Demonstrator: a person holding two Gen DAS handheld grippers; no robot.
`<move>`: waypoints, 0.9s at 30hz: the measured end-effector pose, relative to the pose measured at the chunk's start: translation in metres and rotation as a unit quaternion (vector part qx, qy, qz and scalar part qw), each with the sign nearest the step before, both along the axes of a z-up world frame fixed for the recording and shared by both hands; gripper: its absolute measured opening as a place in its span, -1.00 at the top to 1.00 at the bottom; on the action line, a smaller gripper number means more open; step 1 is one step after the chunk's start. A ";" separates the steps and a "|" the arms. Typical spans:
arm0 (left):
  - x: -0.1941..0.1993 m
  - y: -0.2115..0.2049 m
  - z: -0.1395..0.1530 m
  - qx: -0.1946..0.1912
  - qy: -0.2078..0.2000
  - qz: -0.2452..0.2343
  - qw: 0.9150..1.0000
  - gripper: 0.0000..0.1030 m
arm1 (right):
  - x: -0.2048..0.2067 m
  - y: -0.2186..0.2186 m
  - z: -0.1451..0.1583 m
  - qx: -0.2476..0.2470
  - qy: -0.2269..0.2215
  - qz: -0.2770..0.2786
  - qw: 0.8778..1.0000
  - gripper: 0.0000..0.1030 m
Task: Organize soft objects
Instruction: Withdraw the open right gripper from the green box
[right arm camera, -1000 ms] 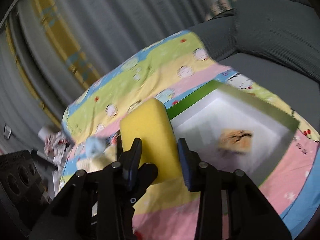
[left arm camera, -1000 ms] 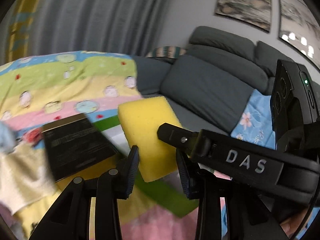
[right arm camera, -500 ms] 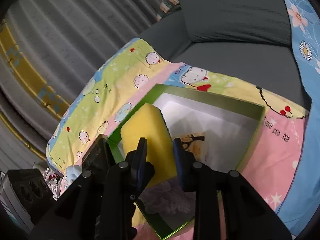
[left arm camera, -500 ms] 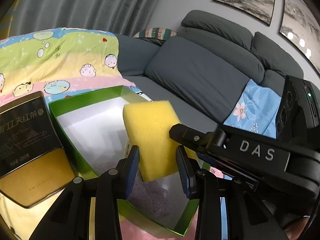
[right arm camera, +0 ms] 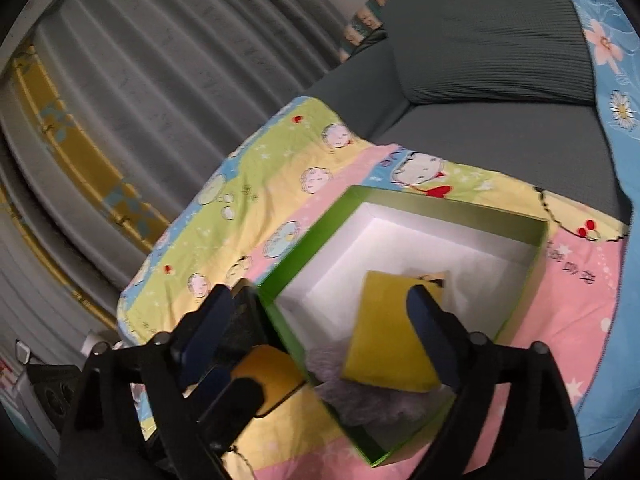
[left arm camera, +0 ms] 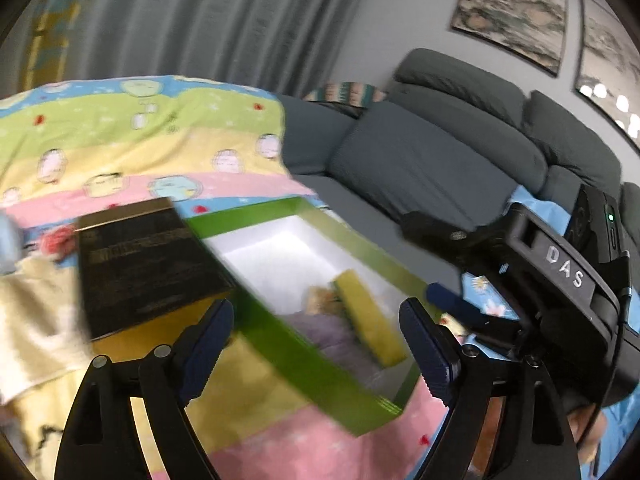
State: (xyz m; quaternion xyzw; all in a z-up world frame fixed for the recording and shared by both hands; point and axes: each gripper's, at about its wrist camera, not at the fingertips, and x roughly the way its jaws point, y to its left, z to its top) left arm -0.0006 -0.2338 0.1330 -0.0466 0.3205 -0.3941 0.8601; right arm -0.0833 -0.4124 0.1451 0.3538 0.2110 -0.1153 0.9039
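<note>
A yellow sponge (right arm camera: 390, 334) lies tilted inside the open green box (right arm camera: 538, 256) with white inside walls, on a purple-grey cloth (right arm camera: 376, 400) and beside a patterned tan item (right arm camera: 434, 278). My right gripper (right arm camera: 320, 336) is open and empty just above the box. My left gripper (left arm camera: 316, 342) is open and empty near the box's front wall (left arm camera: 304, 354). The sponge (left arm camera: 368, 318) and the purple cloth (left arm camera: 320, 330) show in the left wrist view too. The right gripper's body (left arm camera: 560, 272) shows at the right of that view.
A black and gold box (left arm camera: 140, 264) lies left of the green box on the colourful cartoon blanket (left arm camera: 120, 152). A cream cloth (left arm camera: 28, 320) lies at the far left. A grey sofa (left arm camera: 440, 152) stands behind, with a blue floral cloth (right arm camera: 608, 60).
The right gripper opened and let go of the yellow sponge, which now lies in the green box. The left gripper opened wide and swung back to the left.
</note>
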 end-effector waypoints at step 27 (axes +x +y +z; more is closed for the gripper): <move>-0.016 0.243 -0.028 0.105 0.086 0.286 0.949 -0.72 | 0.033 0.125 0.014 -0.094 0.035 0.163 0.982 -0.97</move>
